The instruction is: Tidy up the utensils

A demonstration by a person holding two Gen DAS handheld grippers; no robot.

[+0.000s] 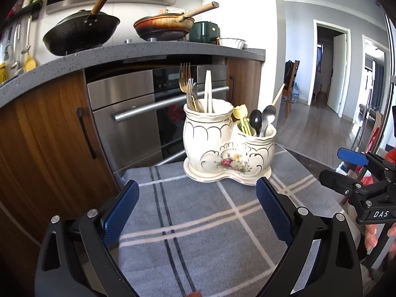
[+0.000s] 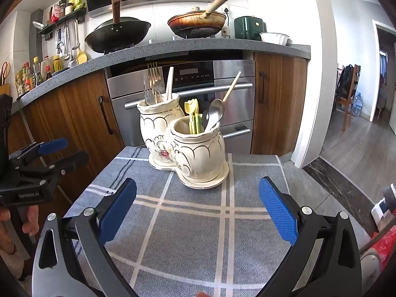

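A cream ceramic two-cup utensil holder (image 1: 222, 146) (image 2: 188, 146) with a flower print stands on a grey plaid cloth (image 1: 198, 222) (image 2: 193, 222). One cup holds forks (image 1: 186, 84) (image 2: 151, 81) and white chopsticks (image 1: 208, 91) (image 2: 169, 83). The other cup holds spoons (image 1: 262, 120) (image 2: 214, 113), a yellow-green utensil (image 1: 242, 116) (image 2: 191, 116) and a wooden stick. My left gripper (image 1: 198, 198) is open and empty, short of the holder. My right gripper (image 2: 198, 198) is open and empty too, in front of the holder. Each gripper shows at the edge of the other's view.
Behind the cloth stand a steel oven (image 1: 138, 113) (image 2: 198, 81) and wood cabinets (image 1: 42, 133) under a grey counter (image 2: 173, 47). Two woks (image 1: 81, 29) (image 2: 198, 22) sit on the hob. An open hallway (image 1: 321, 128) lies to the right.
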